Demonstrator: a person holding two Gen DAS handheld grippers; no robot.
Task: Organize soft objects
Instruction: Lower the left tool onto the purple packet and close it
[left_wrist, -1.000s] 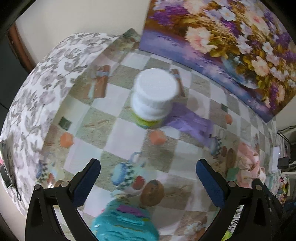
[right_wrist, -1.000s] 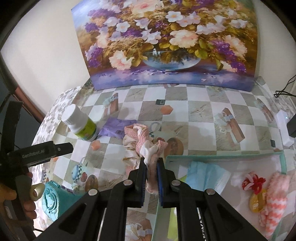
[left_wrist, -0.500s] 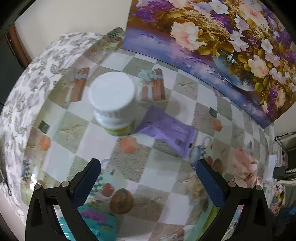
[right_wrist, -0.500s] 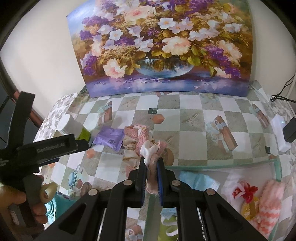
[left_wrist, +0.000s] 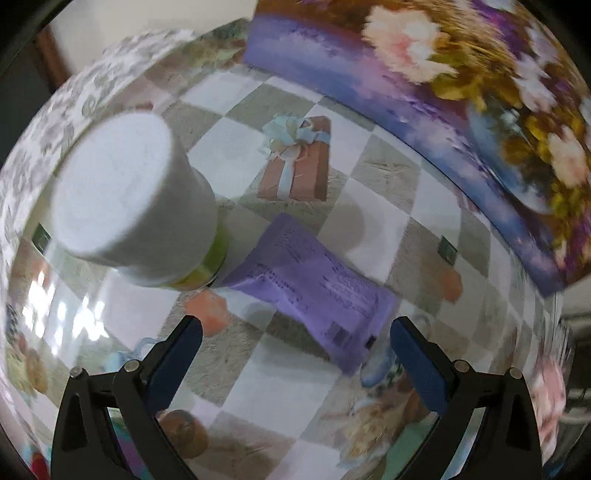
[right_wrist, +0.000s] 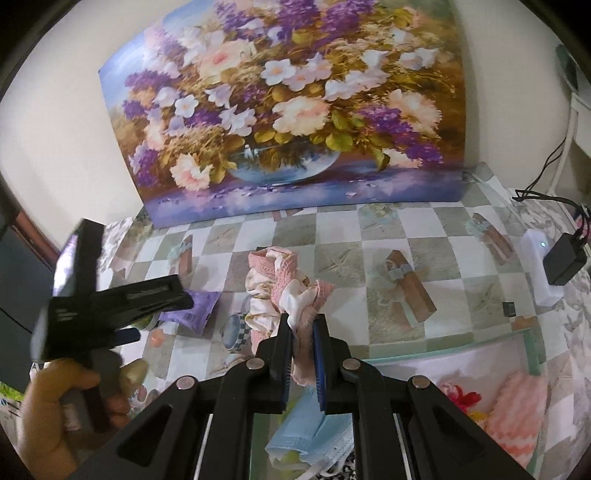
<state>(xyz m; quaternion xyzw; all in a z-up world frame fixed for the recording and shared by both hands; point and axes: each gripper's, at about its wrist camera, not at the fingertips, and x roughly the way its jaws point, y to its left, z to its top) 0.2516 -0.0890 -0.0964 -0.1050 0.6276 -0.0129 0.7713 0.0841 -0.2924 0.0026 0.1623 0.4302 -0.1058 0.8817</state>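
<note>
left gripper (left_wrist: 295, 363) agape (right gripper (right_wrist: 300, 334) clamped)

Checkered table (left_wrist: 373, 225) with purple packet (left_wrist: 314, 284)

We brought our left gripper (left_wrist: 295, 354) down and across the surface (left_wrist: 376, 229), so the white-capped bottle (left_wrist: 133, 199) slid from the middle of its view to the left and loomed larger, and the purple packet (left_wrist: 314, 291) came to lie ahead of the open jaws. We lifted our right gripper (right_wrist: 301, 345) with the pink cloth (right_wrist: 291, 291), which now hangs higher over the surface, and our left hand (right_wrist: 62, 410) moved further into its view.
</note>
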